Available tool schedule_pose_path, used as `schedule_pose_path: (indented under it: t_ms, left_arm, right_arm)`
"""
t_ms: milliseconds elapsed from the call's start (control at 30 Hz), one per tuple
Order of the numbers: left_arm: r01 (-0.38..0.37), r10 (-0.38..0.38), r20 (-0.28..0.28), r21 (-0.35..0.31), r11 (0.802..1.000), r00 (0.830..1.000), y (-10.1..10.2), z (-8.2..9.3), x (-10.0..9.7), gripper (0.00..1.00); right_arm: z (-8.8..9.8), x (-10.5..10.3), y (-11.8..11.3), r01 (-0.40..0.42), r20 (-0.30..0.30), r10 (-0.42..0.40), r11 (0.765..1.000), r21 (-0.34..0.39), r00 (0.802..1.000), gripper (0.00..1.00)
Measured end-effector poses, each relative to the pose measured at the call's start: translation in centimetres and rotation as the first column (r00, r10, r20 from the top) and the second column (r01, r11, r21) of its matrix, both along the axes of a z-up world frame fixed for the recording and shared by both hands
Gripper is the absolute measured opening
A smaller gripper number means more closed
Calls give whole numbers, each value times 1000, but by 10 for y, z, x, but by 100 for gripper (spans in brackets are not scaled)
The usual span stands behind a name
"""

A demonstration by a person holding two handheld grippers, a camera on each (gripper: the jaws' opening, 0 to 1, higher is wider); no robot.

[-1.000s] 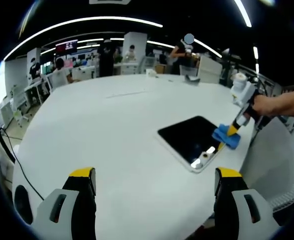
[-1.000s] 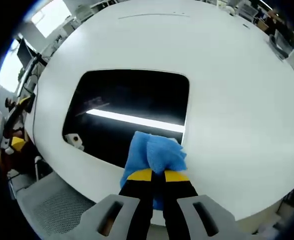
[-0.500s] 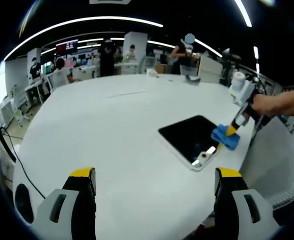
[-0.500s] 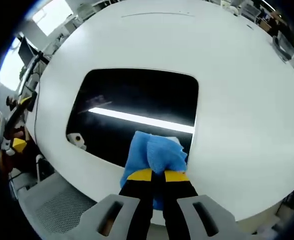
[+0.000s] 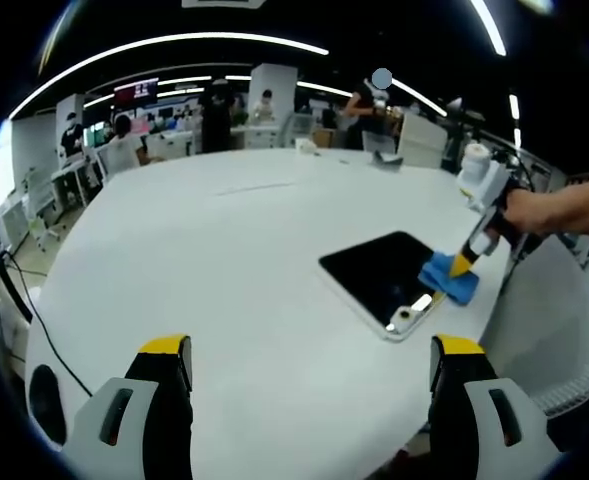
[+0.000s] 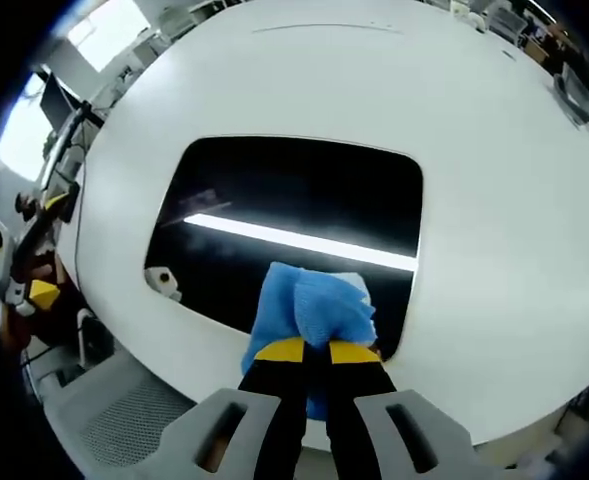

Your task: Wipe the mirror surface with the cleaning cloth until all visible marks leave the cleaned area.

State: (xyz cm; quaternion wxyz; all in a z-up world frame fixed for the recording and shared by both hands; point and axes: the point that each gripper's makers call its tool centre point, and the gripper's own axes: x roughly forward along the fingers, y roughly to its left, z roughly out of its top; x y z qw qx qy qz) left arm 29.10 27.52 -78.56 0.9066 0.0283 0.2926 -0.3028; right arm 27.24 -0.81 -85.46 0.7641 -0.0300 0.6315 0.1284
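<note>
On the white round table (image 6: 494, 200) lies the mirror (image 6: 294, 230), dark and flat near the table's edge, reflecting a bright strip of light; my right gripper (image 6: 312, 352) is clamped on the blue cleaning cloth (image 6: 309, 308), which I press onto the mirror's near edge. From the left gripper view I see that same cloth (image 5: 449, 285) at the mirror's (image 5: 379, 275) far-right corner, under the right gripper (image 5: 462, 264) held by a hand (image 5: 534, 210); my left gripper (image 5: 309, 365) hangs above the bare table with its jaws wide apart, holding nothing.
</note>
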Motion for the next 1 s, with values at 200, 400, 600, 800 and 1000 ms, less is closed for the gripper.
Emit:
schedule_pose_path:
  t_ms: [200, 400, 600, 800, 1000]
  left_arm:
    - [-4, 4, -4, 1, 1000, 1000, 2, -1, -1, 100]
    - [-10, 10, -4, 1, 1000, 1000, 4, -1, -1, 100]
    - [-17, 17, -5, -1, 1000, 1000, 8, -2, -1, 100]
    - [-17, 17, -6, -7, 1000, 1000, 6, -2, -3, 100]
    - [-14, 13, -11, -8, 1000, 1000, 5, -3, -4, 100]
  right_arm:
    - [-2, 1, 6, -8, -1, 8, 1000, 9, 1000, 0]
    - [-1, -1, 18, -23, -4, 23, 1000, 15, 1000, 0]
    - [-2, -1, 27, -31, -8, 32, 999, 20, 999, 0]
    - [-3, 0, 34, -40, -12, 40, 999, 25, 999, 0]
    - [-4, 1, 40, -46, -15, 46, 999, 25, 999, 0]
